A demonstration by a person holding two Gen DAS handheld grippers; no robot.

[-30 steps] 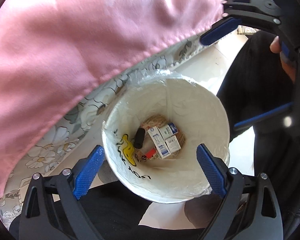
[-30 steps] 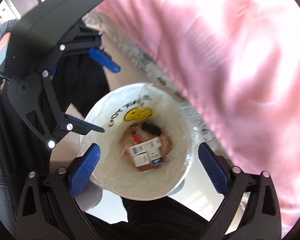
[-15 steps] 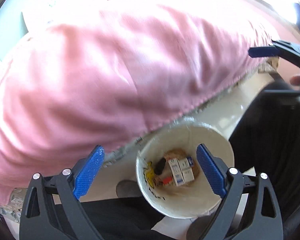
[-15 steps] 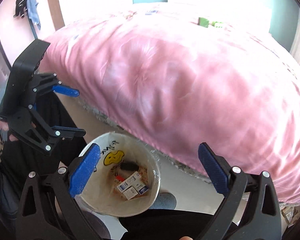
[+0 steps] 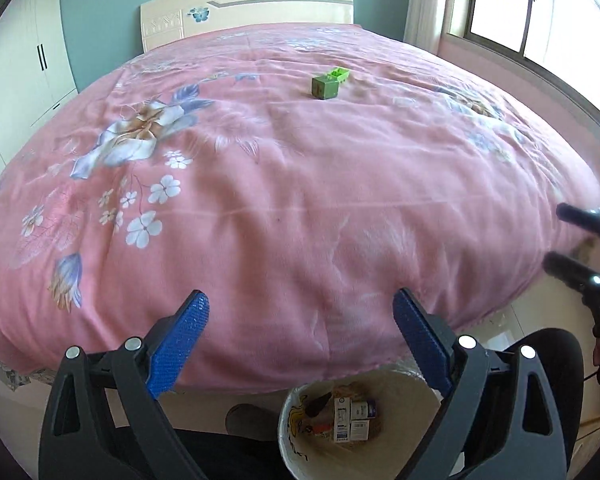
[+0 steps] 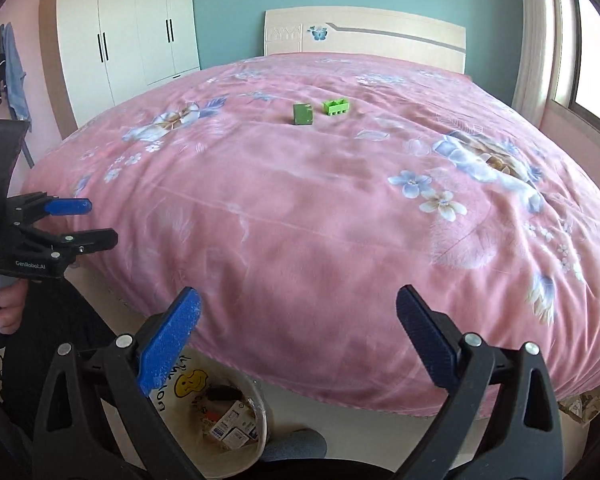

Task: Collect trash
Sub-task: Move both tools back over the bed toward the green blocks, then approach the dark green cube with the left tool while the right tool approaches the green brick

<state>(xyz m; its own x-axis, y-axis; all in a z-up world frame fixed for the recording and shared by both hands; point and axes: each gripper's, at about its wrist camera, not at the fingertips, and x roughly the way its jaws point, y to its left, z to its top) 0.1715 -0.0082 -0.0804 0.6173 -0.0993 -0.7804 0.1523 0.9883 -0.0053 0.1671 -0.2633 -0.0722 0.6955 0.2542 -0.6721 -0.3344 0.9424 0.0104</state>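
Far out on the pink floral duvet [image 5: 300, 184] [image 6: 320, 208] lie a dark green box [image 5: 325, 87] [image 6: 303, 114] and a light green plastic tray [image 5: 338, 74] [image 6: 335, 107] side by side. A cream bin [image 5: 400, 396] [image 6: 180, 400] stands on the floor at the bed's foot, holding small white cartons [image 5: 352, 420] [image 6: 232, 426] and a black item. My left gripper [image 5: 300, 308] [image 6: 100, 222] is open and holds nothing, hovering above the bin's left side. My right gripper [image 6: 299, 300] [image 5: 556, 236] is open too, level with the bed's edge.
A white wardrobe [image 6: 140, 28] stands at the back left and a cream headboard [image 6: 364, 36] at the far end. Windows [image 5: 520, 4] run along the right wall. A person's dark trousers [image 5: 548, 360] and a grey shoe [image 5: 248, 420] [image 6: 296, 446] flank the bin on the pale floor.
Both grippers have tilted up and back from looking down into the bin, so the whole bed top and the green items now show. The bin has dropped to the bottom of both views.
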